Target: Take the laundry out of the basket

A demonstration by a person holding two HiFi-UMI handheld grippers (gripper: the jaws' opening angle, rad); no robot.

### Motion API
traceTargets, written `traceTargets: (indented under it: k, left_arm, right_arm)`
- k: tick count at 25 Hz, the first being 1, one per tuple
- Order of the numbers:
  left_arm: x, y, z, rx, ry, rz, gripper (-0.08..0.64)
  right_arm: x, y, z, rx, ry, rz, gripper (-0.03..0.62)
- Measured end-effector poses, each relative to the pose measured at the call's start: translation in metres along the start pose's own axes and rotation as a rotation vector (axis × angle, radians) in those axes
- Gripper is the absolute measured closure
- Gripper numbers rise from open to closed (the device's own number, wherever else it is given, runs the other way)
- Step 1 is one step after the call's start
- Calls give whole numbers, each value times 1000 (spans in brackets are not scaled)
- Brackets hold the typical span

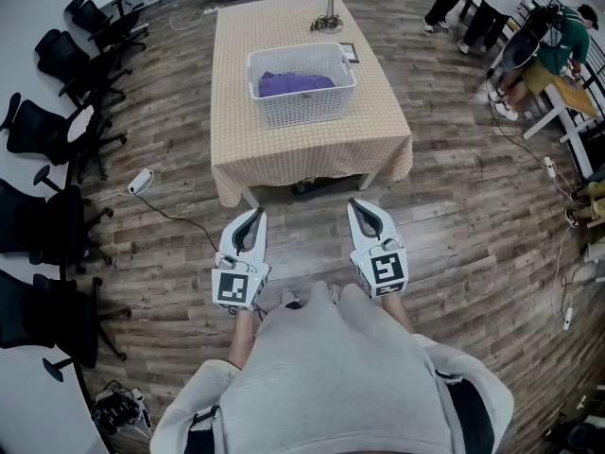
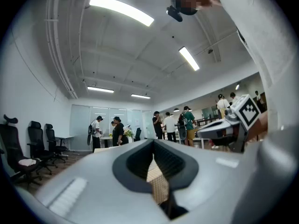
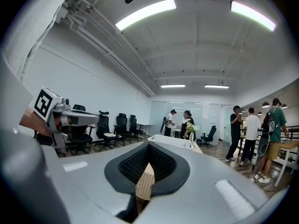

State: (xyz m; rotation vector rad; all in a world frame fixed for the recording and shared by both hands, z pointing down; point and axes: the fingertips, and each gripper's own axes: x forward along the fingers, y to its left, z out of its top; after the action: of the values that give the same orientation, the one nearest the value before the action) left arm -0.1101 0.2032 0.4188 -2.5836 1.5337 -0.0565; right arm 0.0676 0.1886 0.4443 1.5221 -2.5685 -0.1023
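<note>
I stand at the near end of the table (image 1: pixel 284 154), well apart from it. I hold both grippers low before my body, side by side, and my forearms are close to my waist. The left gripper (image 1: pixel 256 214) points forward and a little to the right. The right gripper (image 1: pixel 356 204) points forward and a little to the left. So both tips aim at the table, over the wooden floor (image 1: pixel 454 216).

The jaws of the left gripper are closed, tip against tip, and nothing is between them. The jaws of the right gripper are closed and empty in the same way. In each gripper view I see only the table cloth through the gap behind the tips.

The basket (image 1: pixel 301 104) stands on the middle of the table, far from both grippers. The purple laundry (image 1: pixel 293 83) lies inside it. Behind the basket, at the far end of the table, is a vase (image 1: pixel 329 9). Black chairs (image 1: pixel 57 220) stand along the left wall.
</note>
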Motion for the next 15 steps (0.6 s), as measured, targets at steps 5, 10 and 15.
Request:
traceTargets:
  k: [5,10,15]
  left_arm:
    - [4,2,4,3,-3,2,549]
    - [9,-10,6,8,-4,-7,549]
    - [11,-23,5,12,7,-4,549]
  right_arm:
    - [3,-5,1,-2,-5,-1,595]
    - [-2,-10,-3,-1,-5,5,595]
    - [-9,-15,-5,12,-11,24,595]
